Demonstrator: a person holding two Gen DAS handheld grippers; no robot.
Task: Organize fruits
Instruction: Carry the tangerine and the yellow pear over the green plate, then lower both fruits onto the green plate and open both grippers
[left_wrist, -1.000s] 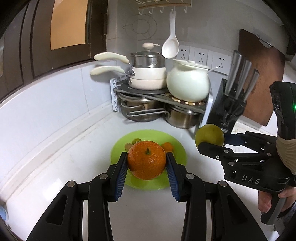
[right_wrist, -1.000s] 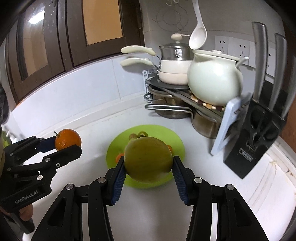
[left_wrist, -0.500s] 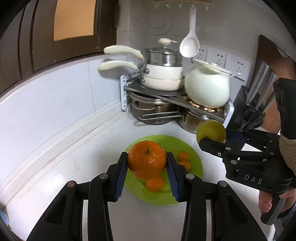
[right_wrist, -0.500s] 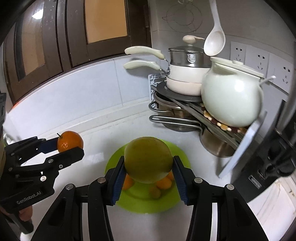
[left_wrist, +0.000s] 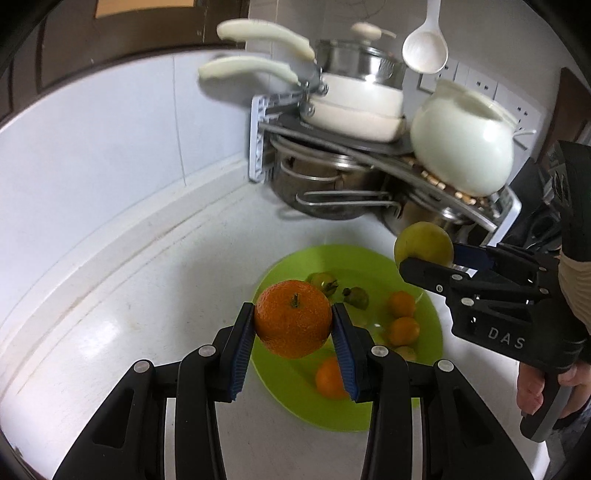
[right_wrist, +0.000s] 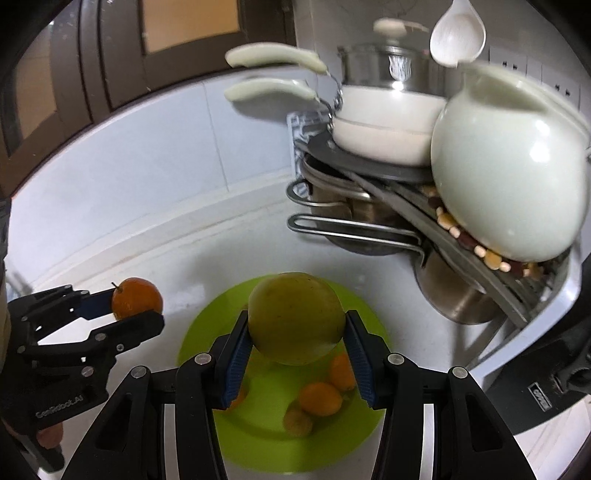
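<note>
Gripping an orange (left_wrist: 293, 319) between its blue pads, the left gripper (left_wrist: 293, 325) hangs above the near-left rim of the green plate (left_wrist: 291, 373). Just to its right, the right gripper (right_wrist: 295, 332) pinches a yellow-green fruit (right_wrist: 295, 317) over the plate's middle. Below both lie small oranges (left_wrist: 402, 330) and little green fruits (left_wrist: 356, 297). Beyond them a pot rack (right_wrist: 369, 173) carries a white pot (right_wrist: 506, 181).

The left tongs (left_wrist: 293, 325) are gripping an orange (left_wrist: 293, 319); the right tongs (right_wrist: 295, 330) are clamping a yellow-green fruit (right_wrist: 295, 317); both are hovering side by side.
</note>
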